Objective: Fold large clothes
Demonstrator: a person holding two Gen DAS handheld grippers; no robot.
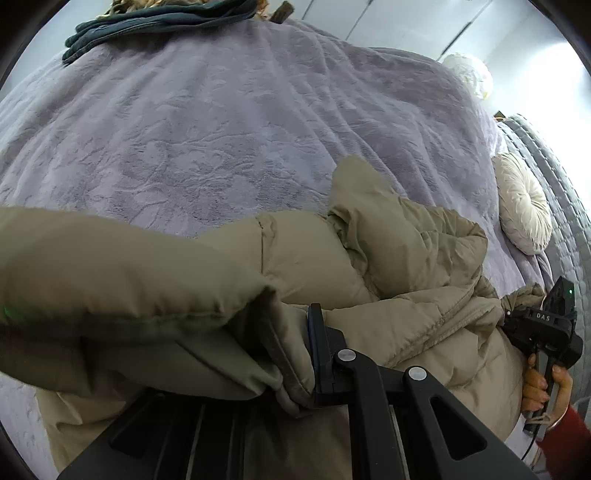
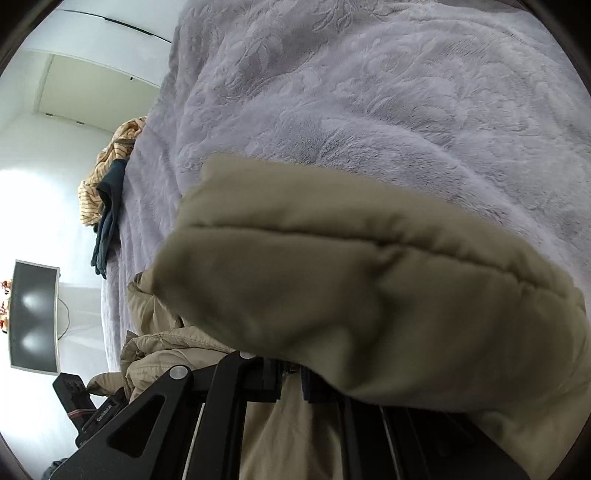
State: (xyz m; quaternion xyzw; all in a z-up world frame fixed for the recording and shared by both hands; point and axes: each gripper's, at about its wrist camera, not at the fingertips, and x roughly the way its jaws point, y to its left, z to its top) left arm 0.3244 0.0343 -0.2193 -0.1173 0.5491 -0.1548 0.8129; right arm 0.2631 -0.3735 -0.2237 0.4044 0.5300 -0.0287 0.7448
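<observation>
A beige puffer jacket (image 1: 369,266) lies bunched on the lilac bed blanket (image 1: 221,129). My left gripper (image 1: 295,354) is shut on a padded fold of it near the hem; cloth covers its left finger. At the right edge of the left wrist view, a hand in a red sleeve holds my right gripper (image 1: 511,314), whose tips are buried in the jacket. In the right wrist view a thick fold of the jacket (image 2: 332,288) drapes over my right gripper (image 2: 291,376), which is shut on the cloth. The left gripper's body (image 2: 79,398) shows at lower left.
Dark teal clothes (image 1: 147,26) lie at the bed's far edge, beside a striped orange garment (image 2: 110,158). A round cream cushion (image 1: 522,206) rests against a grey quilted headboard (image 1: 554,177). A dark screen (image 2: 33,314) stands past the bed's left side.
</observation>
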